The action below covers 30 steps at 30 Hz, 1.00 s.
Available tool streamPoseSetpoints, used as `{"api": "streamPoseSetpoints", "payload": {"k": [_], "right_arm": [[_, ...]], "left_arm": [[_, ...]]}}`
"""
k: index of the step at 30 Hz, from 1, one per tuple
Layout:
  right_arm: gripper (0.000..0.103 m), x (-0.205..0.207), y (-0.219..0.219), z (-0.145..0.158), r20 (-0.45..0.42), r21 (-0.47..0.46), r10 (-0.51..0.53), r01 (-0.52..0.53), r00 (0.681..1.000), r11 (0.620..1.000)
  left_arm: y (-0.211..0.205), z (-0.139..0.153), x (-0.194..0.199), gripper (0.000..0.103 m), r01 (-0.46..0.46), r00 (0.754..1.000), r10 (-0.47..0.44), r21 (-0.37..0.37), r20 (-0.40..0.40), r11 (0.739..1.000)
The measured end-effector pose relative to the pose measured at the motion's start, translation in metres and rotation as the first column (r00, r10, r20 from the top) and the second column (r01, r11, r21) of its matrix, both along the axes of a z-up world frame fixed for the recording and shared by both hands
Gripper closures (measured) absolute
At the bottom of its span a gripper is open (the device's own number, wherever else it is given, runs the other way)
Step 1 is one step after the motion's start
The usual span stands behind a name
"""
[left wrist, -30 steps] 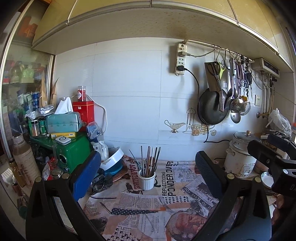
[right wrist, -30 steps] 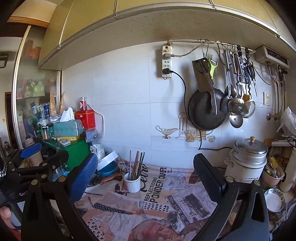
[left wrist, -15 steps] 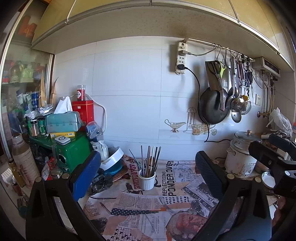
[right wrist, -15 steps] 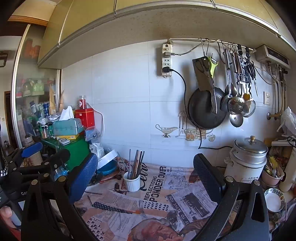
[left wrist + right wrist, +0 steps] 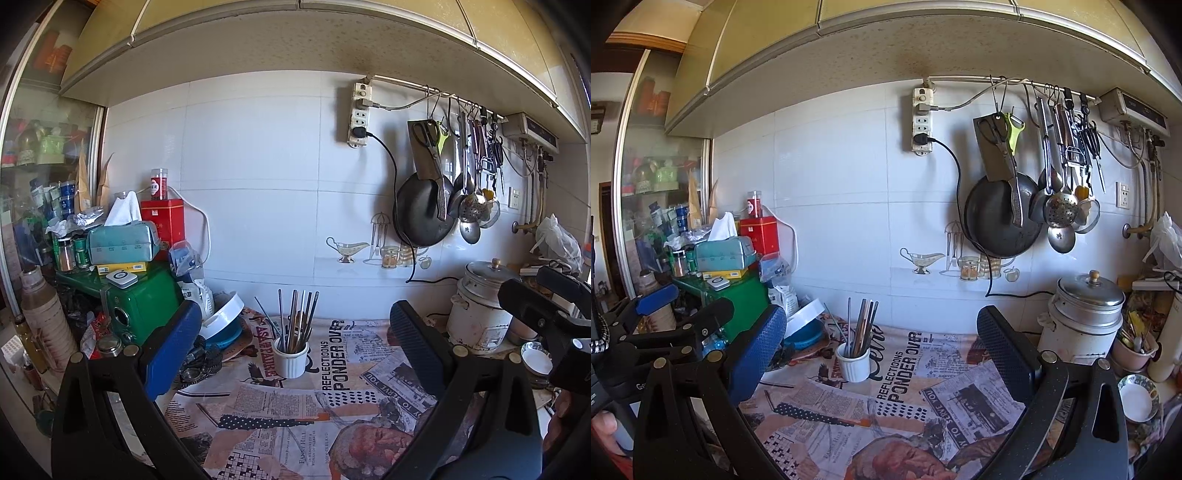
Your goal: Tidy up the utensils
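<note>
White ribbed cup (image 5: 290, 358); green radio (image 5: 144, 306); red tin (image 5: 162, 221).

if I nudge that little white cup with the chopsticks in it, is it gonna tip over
Possibly. The white cup is short and looks ceramic, so fairly stable, but the tall chopsticks lean out above its rim, likely making it top-heavy. They sit loose and may rattle or shift.

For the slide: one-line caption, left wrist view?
Open left gripper faces white cup of chopsticks on newspaper-print counter.

You are looking at metal chopsticks (image 5: 297, 320) standing upright, fanning out of a white ribbed cup (image 5: 290, 357) mid-counter.
</note>
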State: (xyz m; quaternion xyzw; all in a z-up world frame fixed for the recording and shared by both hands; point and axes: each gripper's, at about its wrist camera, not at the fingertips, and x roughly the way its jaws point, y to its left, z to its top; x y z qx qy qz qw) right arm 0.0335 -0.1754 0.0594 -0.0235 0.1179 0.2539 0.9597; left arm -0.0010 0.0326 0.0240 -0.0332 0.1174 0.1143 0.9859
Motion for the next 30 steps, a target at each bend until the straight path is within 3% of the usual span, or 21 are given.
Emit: {"api": "streamPoseSetpoints", "payload": {"k": [30], "right_arm": [[0.000,-0.0043,-0.0007,0.0069,0.015,0.007,0.005,-0.005,1.000,1.000]], "left_arm": [[-0.0072,0.0058,-0.0006,0.001,0.015,1.000,-0.015,-0.021,0.003,1.000]]}}
